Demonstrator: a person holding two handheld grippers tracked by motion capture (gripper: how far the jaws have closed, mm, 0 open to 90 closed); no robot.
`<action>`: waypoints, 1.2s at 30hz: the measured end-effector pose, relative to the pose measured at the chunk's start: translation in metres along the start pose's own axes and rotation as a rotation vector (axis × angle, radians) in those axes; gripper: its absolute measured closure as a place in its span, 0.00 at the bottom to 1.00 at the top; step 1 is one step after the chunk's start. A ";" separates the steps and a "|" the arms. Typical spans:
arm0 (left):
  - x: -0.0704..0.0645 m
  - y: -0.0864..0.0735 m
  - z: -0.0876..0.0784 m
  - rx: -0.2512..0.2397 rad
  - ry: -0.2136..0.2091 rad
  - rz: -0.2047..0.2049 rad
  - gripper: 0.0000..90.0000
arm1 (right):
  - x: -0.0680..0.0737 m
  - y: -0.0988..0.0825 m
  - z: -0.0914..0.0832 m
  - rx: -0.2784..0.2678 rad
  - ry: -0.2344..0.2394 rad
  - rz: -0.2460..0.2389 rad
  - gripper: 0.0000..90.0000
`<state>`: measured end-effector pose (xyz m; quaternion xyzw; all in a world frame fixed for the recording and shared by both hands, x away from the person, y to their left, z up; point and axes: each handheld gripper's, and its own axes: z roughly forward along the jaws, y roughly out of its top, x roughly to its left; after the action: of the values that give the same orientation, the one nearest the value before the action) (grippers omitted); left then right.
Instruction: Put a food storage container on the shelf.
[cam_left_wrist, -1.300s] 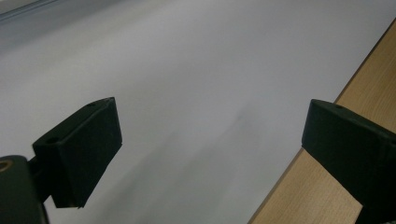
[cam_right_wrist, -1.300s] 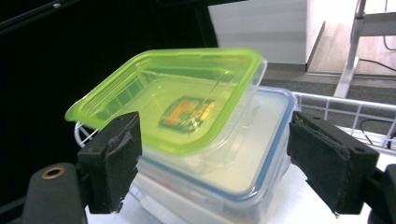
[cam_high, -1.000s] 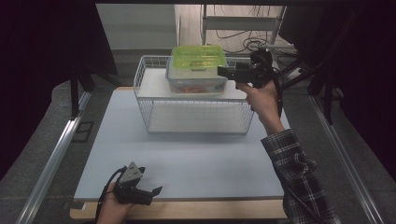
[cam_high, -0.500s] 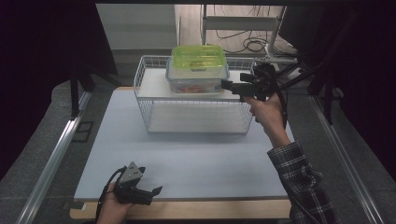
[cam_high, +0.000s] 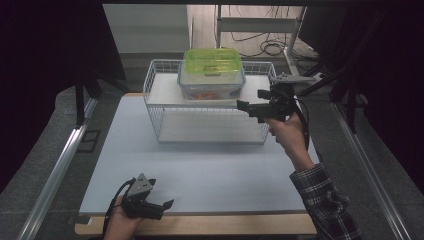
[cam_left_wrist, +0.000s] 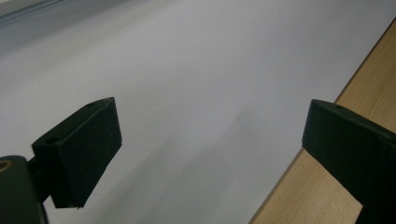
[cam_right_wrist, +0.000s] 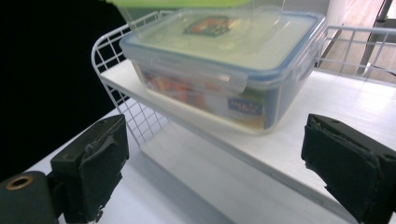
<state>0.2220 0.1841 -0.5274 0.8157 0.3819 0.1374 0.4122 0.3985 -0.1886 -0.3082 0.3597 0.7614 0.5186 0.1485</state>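
A white wire rack stands at the back of the mat, and on its upper shelf rests a clear box with a blue-rimmed lid. A green-lidded box is stacked on top of it. My right gripper hovers just off the rack's right front corner and points left at the boxes. Its jaws have just been opening and nothing is between them. In the right gripper view the clear box sits ahead of my right gripper, apart from it. My left gripper rests open at the front left, nothing in it.
A pale mat covers the table, with a bare wooden strip along the near edge, also visible as wood beside my left gripper. Metal rails flank the table. Cables lie on the floor behind.
My right gripper has come down and back toward the near side, from beside the green-lidded box to the rack's right front corner. The left gripper has stayed put.
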 end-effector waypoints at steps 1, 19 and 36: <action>0.000 0.000 0.000 0.000 -0.001 0.000 0.05 | 0.001 -0.002 0.000 0.002 0.000 -0.006 0.09; 0.000 0.000 0.000 -0.004 -0.007 0.002 0.05 | 0.010 -0.044 0.004 0.049 -0.031 -0.119 0.04; 0.000 0.000 0.000 -0.006 -0.013 0.001 0.05 | 0.013 -0.097 0.012 0.096 -0.068 -0.185 0.00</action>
<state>0.2220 0.1839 -0.5274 0.8157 0.3783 0.1335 0.4168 0.3584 -0.1910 -0.3987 0.3121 0.8099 0.4528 0.2041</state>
